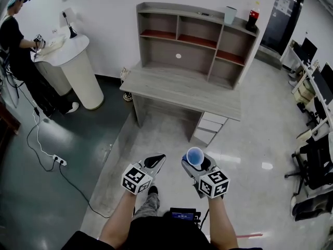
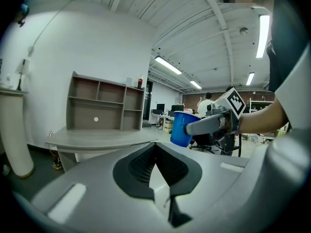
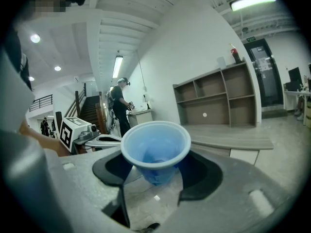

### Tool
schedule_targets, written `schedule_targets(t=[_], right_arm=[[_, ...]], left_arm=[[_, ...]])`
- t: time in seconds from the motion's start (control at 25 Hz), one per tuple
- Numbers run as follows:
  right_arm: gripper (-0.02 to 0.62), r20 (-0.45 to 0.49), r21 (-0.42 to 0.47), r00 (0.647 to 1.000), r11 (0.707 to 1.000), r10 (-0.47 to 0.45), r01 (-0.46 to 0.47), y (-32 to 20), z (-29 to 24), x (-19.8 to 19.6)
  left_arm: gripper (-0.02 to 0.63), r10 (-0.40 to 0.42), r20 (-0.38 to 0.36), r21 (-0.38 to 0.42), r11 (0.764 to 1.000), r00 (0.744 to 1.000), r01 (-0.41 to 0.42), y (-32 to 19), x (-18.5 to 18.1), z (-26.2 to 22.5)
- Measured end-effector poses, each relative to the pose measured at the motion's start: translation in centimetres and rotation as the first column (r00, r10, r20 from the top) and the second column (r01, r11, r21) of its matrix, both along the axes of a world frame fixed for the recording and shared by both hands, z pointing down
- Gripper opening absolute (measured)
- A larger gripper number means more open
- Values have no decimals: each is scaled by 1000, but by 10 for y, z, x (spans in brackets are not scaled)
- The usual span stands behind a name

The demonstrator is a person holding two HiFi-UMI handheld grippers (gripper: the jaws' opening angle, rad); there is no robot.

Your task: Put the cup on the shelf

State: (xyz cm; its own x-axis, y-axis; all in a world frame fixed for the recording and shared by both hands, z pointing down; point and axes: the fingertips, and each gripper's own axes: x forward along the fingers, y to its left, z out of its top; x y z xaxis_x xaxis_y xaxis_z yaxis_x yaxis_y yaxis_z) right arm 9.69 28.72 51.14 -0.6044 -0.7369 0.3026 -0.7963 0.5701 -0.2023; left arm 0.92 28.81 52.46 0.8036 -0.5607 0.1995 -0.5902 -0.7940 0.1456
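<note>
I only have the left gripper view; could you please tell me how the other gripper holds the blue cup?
Observer: The right gripper has the cup upright between both jaws, mouth up.
Operator: Thanks. Is anyone near the desk?
Observer: One person stands at a white counter left of the desk, apart from it.
Operator: Is anything lying on the floor?
Observer: A power strip lies on the dark floor at the left.

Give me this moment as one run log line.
right gripper: shut on blue cup | left gripper: shut, empty | shelf: ahead, cup not yet placed
</note>
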Motion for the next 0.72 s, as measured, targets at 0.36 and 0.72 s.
schedule_targets(t=[0.36, 0.72], right_arm=[[285, -9, -6, 999, 999, 35, -35, -84, 3, -11], [285, -5, -14, 996, 996, 84, -84, -151, 5, -32]], left_arm=[[0, 43, -4, -20, 999, 999, -43, -88, -9, 7], [0, 99, -1, -27, 995, 995, -99, -157, -28, 8]])
